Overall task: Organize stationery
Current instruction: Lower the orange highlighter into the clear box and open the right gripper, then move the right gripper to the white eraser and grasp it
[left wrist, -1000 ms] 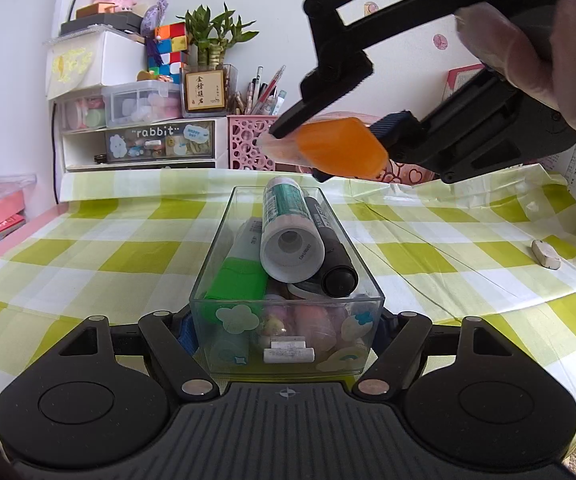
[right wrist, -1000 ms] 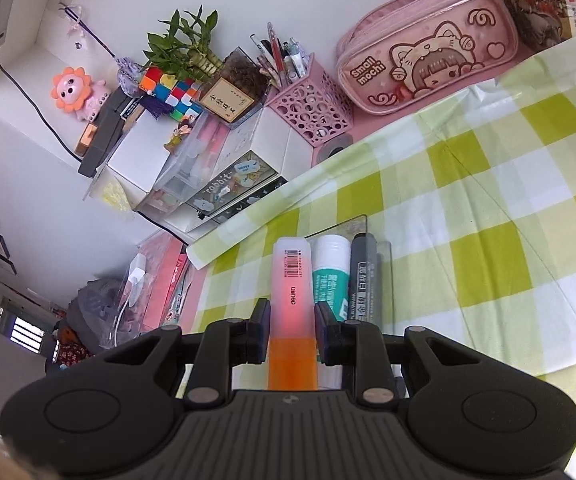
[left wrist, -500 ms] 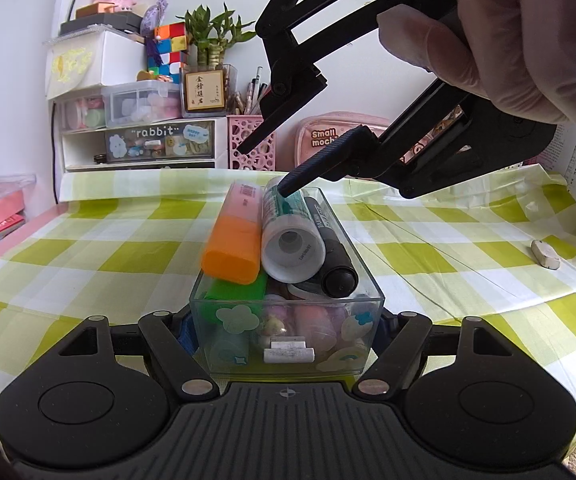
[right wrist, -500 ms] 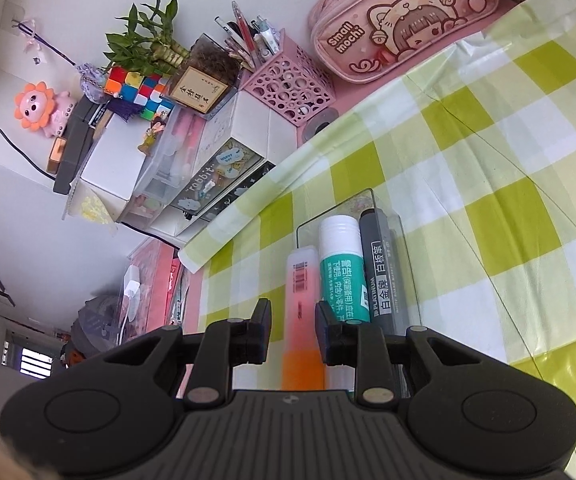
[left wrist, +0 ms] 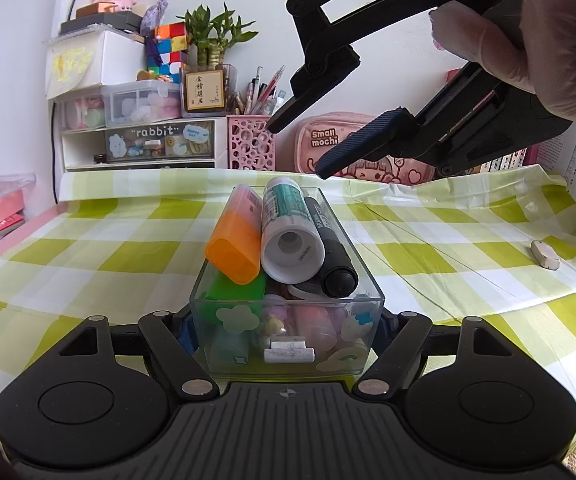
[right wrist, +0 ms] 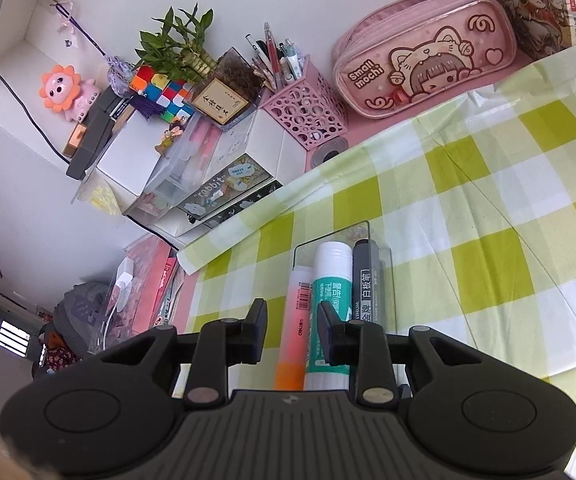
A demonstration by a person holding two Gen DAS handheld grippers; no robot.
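Note:
A clear plastic box (left wrist: 288, 332) stands on the green-check cloth, and my left gripper (left wrist: 286, 330) is shut on its two sides. On top of the small items in it lie an orange highlighter (left wrist: 234, 244), a white-and-green glue stick (left wrist: 289, 236) and a black marker (left wrist: 333, 256); a green highlighter (left wrist: 234, 294) sits lower. My right gripper (left wrist: 297, 150) hovers above the box's far end in a gloved hand, its jaws opening with nothing between them. In the right wrist view, the right gripper (right wrist: 291, 312) hangs over the orange highlighter (right wrist: 297, 320) without touching it.
A small eraser (left wrist: 545, 255) lies on the cloth at the right. Along the back wall stand a pink pencil case (left wrist: 351, 148), a pink pen holder (left wrist: 250, 142) and a white drawer unit (left wrist: 140, 140). Books line the far right.
The right gripper lowered the orange highlighter into the box beside the glue stick, let it go and lifted away. The left gripper and the box stayed still.

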